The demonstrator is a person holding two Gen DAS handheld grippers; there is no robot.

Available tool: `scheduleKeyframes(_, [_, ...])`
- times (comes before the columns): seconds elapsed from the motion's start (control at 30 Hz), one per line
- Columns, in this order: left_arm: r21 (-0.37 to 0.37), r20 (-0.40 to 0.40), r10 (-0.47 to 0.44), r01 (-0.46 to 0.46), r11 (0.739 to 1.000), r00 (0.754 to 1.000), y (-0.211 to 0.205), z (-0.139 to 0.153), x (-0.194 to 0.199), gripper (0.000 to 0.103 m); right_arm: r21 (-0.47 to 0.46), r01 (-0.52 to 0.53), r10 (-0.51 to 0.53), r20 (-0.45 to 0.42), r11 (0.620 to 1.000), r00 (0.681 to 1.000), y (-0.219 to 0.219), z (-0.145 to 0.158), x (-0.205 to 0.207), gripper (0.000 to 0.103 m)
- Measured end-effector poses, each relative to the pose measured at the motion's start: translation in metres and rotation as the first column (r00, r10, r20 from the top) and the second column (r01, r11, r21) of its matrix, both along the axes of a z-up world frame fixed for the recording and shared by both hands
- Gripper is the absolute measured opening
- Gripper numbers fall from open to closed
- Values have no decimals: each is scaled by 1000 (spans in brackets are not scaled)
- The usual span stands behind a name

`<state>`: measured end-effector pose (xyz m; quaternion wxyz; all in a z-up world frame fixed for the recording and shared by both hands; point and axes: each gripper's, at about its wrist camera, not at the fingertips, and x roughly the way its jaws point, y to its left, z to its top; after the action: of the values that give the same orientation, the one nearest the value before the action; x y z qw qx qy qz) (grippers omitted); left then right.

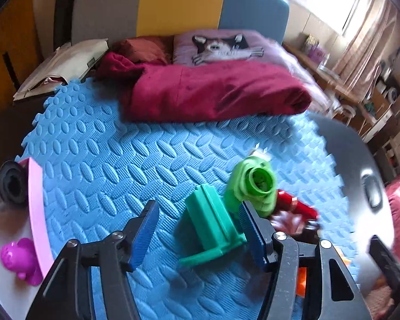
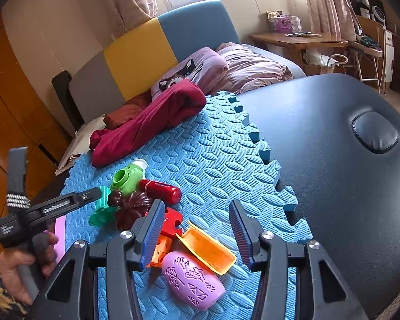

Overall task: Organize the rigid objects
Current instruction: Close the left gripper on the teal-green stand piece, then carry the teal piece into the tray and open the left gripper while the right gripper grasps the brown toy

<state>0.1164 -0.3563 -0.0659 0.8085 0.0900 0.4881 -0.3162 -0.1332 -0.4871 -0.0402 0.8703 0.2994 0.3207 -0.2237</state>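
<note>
Left gripper (image 1: 197, 233) is spread around the teal clip (image 1: 213, 225) on the blue mat (image 1: 98, 160) — the right pad looks to be at its edge, the left pad is apart, no pinch yet. Judging by looks: hard light plastic, stiff, somewhat slick; take it across the flat ribbed sides, not the flange. Green toy (image 1: 253, 186) is just beside it and could get nudged. Right gripper (image 2: 197, 230) hangs spread over the orange case (image 2: 208, 250), holding nothing. Left view is blurred — contact is hard to confirm; the toys behind the clip are partly hidden.
</note>
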Motion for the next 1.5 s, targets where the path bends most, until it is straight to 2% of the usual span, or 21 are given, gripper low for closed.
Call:
scheduleKeyframes(0.07, [-11, -59, -5, 4, 1000, 998, -1, -13, 5, 37, -2, 1, -1, -1, 1000, 1000, 0, 0, 0, 51])
scheduleKeyframes(0.1, [-9, -79, -9, 8, 1000, 997, 0, -20, 5, 33, -2, 2, -2, 0, 1000, 1000, 0, 0, 0, 51])
scheduleKeyframes(0.2, [-15, -21, -43, 43, 999, 999, 5, -21, -7, 32, -4, 6, -6, 2, 1000, 1000, -1, 0, 0, 51])
scheduleKeyframes(0.3, [-28, -26, -45, 44, 999, 999, 17, -21, -15, 30, -9, 9, -9, 4, 1000, 1000, -1, 1, -1, 51])
scheduleKeyframes(0.43, [-8, 2, -43, 43, 999, 999, 32, -21, -31, 31, -3, 16, -16, 7, 1000, 1000, -3, 1, -3, 51])
scheduleKeyframes(0.57, [48, 131, -83, 78, 996, 988, 39, -25, -53, 31, -3, 19, -19, 9, 1000, 1000, -3, 2, -4, 51])
scheduleKeyframes(0.7, [44, 147, -75, 70, 997, 986, 41, -27, -54, 31, -21, 4, -3, 6, 1000, 1000, 0, 4, -2, 50])
scheduleKeyframes(0.73, [55, 165, -82, 74, 996, 983, 40, -28, -57, 31, -26, -4, 5, 8, 1000, 1000, 2, 5, -2, 47])
scheduleKeyframes(0.8, [70, 196, -86, 73, 995, 977, 39, -29, -61, 31, -37, -30, 31, 18, 999, 999, 7, 7, 0, 44])
scheduleKeyframes(0.97, [47, 226, -75, 66, 997, 971, 41, -31, -63, 31, -99, -126, 131, 39, 987, 991, 28, 16, 9, 44])
scheduleKeyframes(1.1, [37, 218, -63, 56, 998, 974, 41, -31, -61, 31, -105, -210, 214, 31, 972, 976, 41, 18, 26, 44])
scheduleKeyframes(1.27, [26, 213, -53, 49, 998, 976, 42, -31, -62, 31, -147, -319, 319, -23, 936, 947, 58, 16, 60, 48])
scheduleKeyframes(1.43, [17, 210, -44, 42, 999, 977, 45, -31, -61, 31, -184, -390, 375, -114, 902, 920, 71, -2, 98, 48])
scheduleKeyframes(1.5, [16, 210, -43, 41, 999, 977, 45, -31, -62, 31, -183, -405, 390, -114, 896, 914, 72, -7, 107, 43])
